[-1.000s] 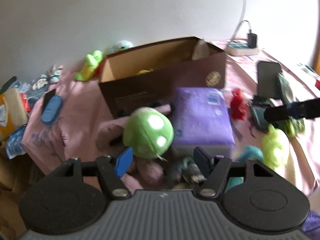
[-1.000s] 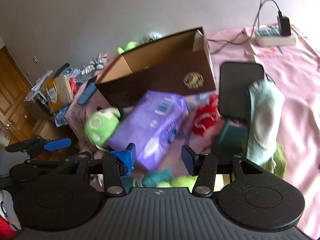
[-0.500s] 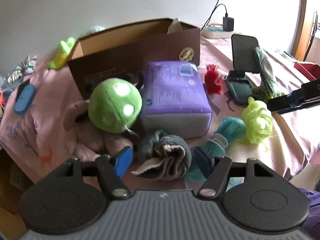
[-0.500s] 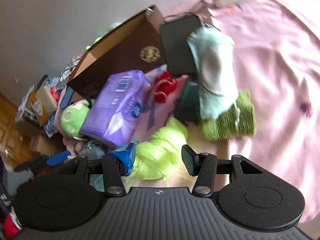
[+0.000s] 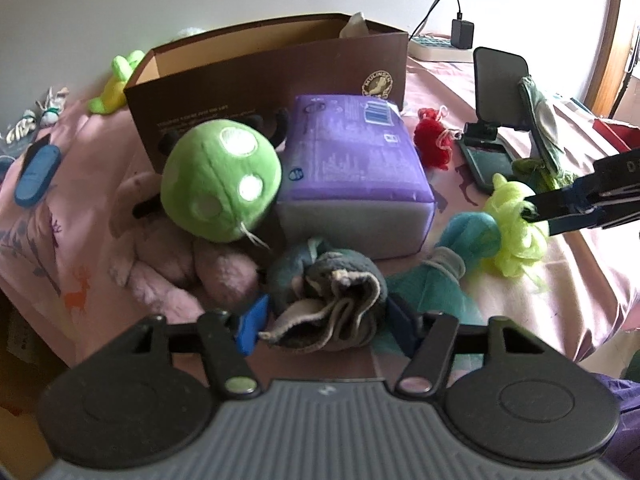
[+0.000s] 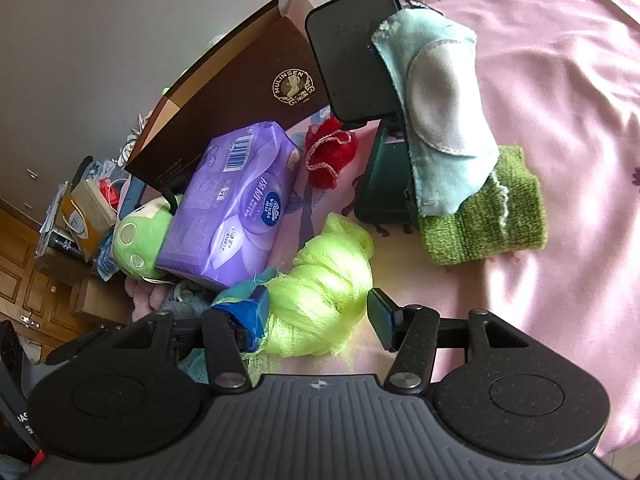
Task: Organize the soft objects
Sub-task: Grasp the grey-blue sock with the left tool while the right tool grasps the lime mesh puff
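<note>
Grey-blue rolled cloth (image 5: 326,300) lies on the pink sheet (image 6: 560,140) between the fingers of the left claw (image 5: 324,322), whose jaws are closing around it, though whether the pads press it yet is unclear. A lime-green mesh pouf (image 6: 320,292) sits between the fingers of the right claw (image 6: 318,314), whose jaws are opening, the right pad clear of it. Behind them lie a purple tissue pack (image 5: 352,172), a green plush ball (image 5: 220,180), a red pouf (image 5: 434,144) and an open brown cardboard box (image 5: 260,80).
</note>
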The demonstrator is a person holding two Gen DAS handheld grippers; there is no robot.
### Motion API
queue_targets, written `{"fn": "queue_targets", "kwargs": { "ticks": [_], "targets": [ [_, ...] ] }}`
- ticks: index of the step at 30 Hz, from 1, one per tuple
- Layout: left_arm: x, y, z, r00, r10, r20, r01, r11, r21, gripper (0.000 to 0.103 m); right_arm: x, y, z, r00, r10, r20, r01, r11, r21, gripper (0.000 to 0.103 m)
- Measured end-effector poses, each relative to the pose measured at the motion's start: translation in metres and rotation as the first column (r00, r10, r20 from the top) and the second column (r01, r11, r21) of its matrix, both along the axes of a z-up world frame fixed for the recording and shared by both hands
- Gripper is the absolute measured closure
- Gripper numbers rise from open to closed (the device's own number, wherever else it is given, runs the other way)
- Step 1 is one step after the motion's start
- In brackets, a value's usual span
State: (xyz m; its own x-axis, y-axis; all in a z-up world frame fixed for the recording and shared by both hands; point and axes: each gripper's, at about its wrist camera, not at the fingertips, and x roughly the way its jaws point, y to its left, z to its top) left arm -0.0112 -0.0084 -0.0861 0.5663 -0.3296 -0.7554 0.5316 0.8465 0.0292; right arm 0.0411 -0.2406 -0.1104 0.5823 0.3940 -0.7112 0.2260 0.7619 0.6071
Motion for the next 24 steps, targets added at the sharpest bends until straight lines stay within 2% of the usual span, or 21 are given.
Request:
{"fn": "queue_targets", "kwargs": {
  "ticks": [3,5,10,12,19,24],
  "targets": [
    [0.001,0.003,-0.001,1.0,-0.006,-0.003,0.006,1.0,-0.015,0.037,0.001,0.0,-0.002,1.0,-0.001,-0.003,0.002,1.0,0.01,0.061],
    [0.0,0.006,-0.001,1.0,-0.012,-0.005,0.012,0.999,-0.035,0.032,0.003,0.001,-0.004,1.0,0.004,-0.013,-0.004,1.0,0.027,0.06],
    [0.007,0.013,-0.003,0.999,0.01,-0.034,-0.013,0.996,-0.091,0.031,0.008,0.005,-0.012,0.999,-0.015,-0.033,0.018,0.997,0.076,0.059],
    [0.009,0.012,-0.005,0.999,0.015,-0.042,-0.018,0.995,-0.095,0.035,0.008,0.006,-0.012,1.0,-0.015,-0.022,0.017,0.997,0.075,0.059],
    [0.004,0.013,-0.004,1.0,0.009,-0.028,-0.012,0.995,-0.098,0.048,-0.001,0.004,-0.008,0.999,-0.03,0.035,0.028,0.998,0.058,0.07],
    [-0.002,0.02,0.006,1.0,0.019,0.006,-0.018,0.99,-0.138,0.049,-0.009,-0.004,-0.003,0.997,-0.049,0.066,0.046,0.998,0.047,0.075]
  ]
}}
